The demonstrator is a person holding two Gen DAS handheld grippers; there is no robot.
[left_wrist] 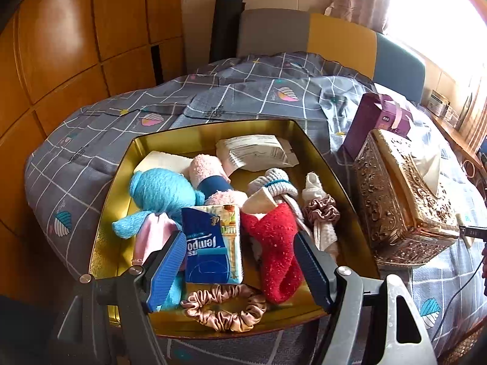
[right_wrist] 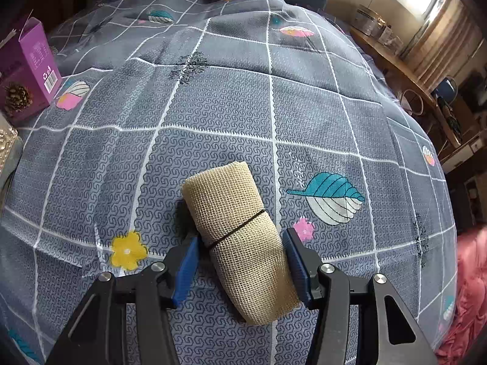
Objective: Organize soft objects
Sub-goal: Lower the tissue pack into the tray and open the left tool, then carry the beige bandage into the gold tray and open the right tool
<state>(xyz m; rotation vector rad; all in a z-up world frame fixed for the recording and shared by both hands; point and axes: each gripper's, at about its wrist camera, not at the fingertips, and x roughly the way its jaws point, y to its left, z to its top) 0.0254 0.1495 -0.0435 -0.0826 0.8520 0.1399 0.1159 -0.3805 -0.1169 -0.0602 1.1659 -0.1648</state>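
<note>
Left gripper (left_wrist: 240, 245) hangs over the near edge of a gold tin tray (left_wrist: 194, 135) set on the bed quilt (left_wrist: 100, 127), jaws spread wide w/ nothing between the pads. Below it, inside the tray: a blue Tempo tissue pack (left_wrist: 213, 243) lying flat, a red fuzzy sock (left_wrist: 278, 255) just to the right of it and touching it, and a tan satin scrunchie (left_wrist: 225, 305) at the near rim. Left side of the tray holds a turquoise plush toy (left_wrist: 161, 191) w/ a pink cloth (left_wrist: 152, 237) beside it; a pink towel roll w/ a dark blue band (left_wrist: 213, 179) sits behind the tissue pack. Further back lies a clear plastic packet (left_wrist: 255, 152). Right part has a grey-white knit bundle (left_wrist: 274, 182), a mauve scrunchie (left_wrist: 322, 211) and a white waffle cloth (left_wrist: 327, 234). Just beside the tray on the right stands an ornate gold tissue box (left_wrist: 401, 200), a purple carton (left_wrist: 374, 121) behind it.

Right gripper (right_wrist: 240, 261) is low over the quilt, well apart from the tray (tray isn't in that view). Its jaws are spread around a beige mesh cloth roll (right_wrist: 240, 228) tied w/ a thin dark band; left pad looks to touch the roll's side, right pad stands just clear, so no pinch. Roll lies on the quilt, tilted, far end pointing up-left.
</note>
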